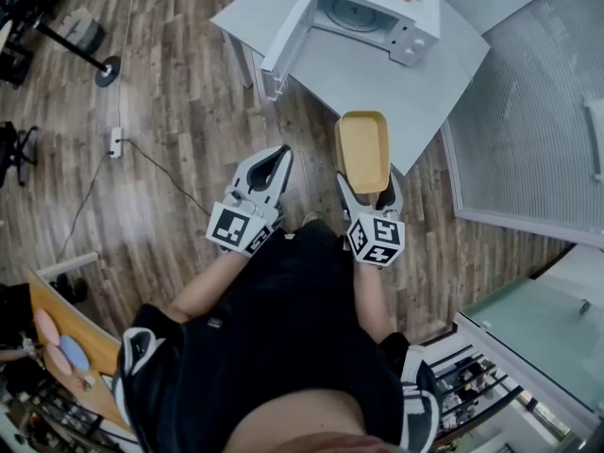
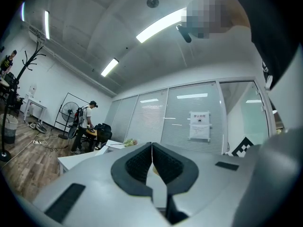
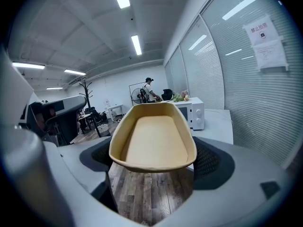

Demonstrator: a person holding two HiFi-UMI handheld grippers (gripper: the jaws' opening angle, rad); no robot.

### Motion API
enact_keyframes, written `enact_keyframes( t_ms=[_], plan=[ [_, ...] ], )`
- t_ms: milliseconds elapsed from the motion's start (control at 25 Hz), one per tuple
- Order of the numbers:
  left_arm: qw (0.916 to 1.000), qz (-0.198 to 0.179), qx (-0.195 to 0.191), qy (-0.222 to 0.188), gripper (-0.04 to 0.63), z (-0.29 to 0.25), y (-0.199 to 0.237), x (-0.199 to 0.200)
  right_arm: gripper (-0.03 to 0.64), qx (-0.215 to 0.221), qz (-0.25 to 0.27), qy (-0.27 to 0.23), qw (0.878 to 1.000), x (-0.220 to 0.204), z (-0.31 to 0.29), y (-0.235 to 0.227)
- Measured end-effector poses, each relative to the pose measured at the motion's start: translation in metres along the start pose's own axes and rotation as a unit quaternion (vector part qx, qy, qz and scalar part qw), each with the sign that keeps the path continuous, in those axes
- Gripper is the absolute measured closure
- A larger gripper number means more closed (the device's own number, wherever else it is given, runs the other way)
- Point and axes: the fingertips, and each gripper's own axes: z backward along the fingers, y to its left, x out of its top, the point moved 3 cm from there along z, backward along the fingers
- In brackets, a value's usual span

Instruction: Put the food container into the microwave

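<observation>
My right gripper (image 1: 364,183) is shut on the near end of an empty yellow food container (image 1: 362,149), held level above the wooden floor by the table's near corner. In the right gripper view the food container (image 3: 154,136) fills the middle between the jaws, my right gripper (image 3: 151,162) clamping its near rim. The white microwave (image 1: 370,17) stands on the white table (image 1: 377,78) ahead, its door (image 1: 283,38) swung open to the left; the microwave (image 3: 195,113) shows behind the container. My left gripper (image 1: 269,170) hangs beside, shut and empty; the left gripper (image 2: 151,167) points upward at the ceiling.
A glass partition with blinds (image 1: 538,121) runs along the right. A power strip and cable (image 1: 116,142) lie on the floor at left. A coat rack base (image 1: 107,70) stands far left. A person (image 2: 87,115) works at a desk in the distance.
</observation>
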Motion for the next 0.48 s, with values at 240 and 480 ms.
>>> enact_keyframes(
  t_ms=[240, 480],
  plan=[
    [0.9999, 0.01, -0.007, 0.009, 0.572, -0.021, 0.013, -0.013, 0.106, -0.008, -0.004, 0.001, 1.0, 0.003, -0.032, -0.012],
    [0.9999, -0.008, 0.007, 0.003, 0.572, -0.081, 0.032, -0.018, 0.106, 0.013, 0.004, -0.006, 1.0, 0.027, -0.093, -0.048]
  ],
)
